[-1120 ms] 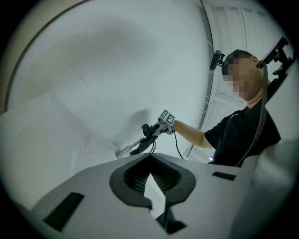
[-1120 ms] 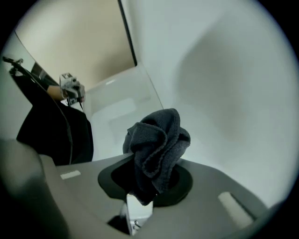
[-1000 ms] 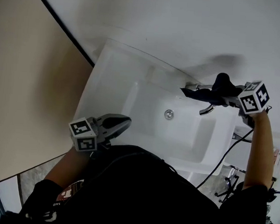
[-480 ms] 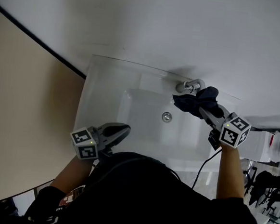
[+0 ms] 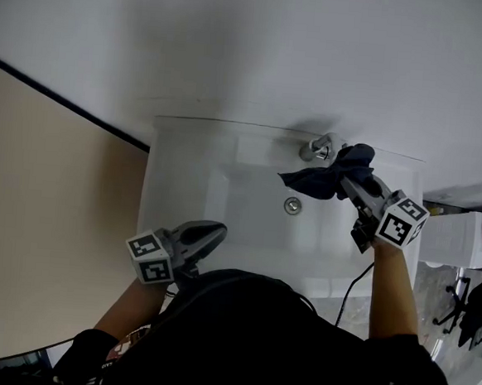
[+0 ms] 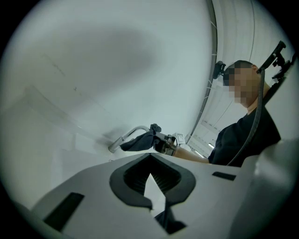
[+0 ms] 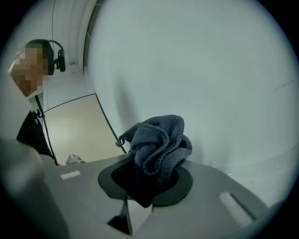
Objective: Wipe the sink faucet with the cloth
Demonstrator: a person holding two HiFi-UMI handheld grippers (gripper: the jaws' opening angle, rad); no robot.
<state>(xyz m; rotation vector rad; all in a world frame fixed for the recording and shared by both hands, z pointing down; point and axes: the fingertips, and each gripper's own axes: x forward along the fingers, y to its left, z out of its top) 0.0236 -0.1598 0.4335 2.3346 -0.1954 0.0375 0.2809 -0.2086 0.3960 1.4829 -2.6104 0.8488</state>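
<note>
Hovering at the sink's (image 5: pixel 160 181) near left edge, the left gripper (image 5: pixel 218 227) has its jaws pressed together on nothing. Farther right, the faucet (image 5: pixel 318 147) stands at the back rim. The dark cloth (image 5: pixel 321 179) lies against it, bunched and pinched firmly in the right gripper (image 5: pixel 347 183).

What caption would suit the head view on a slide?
Right claw holds a dark cloth at the faucet; left claw hovers by the sink.
</note>
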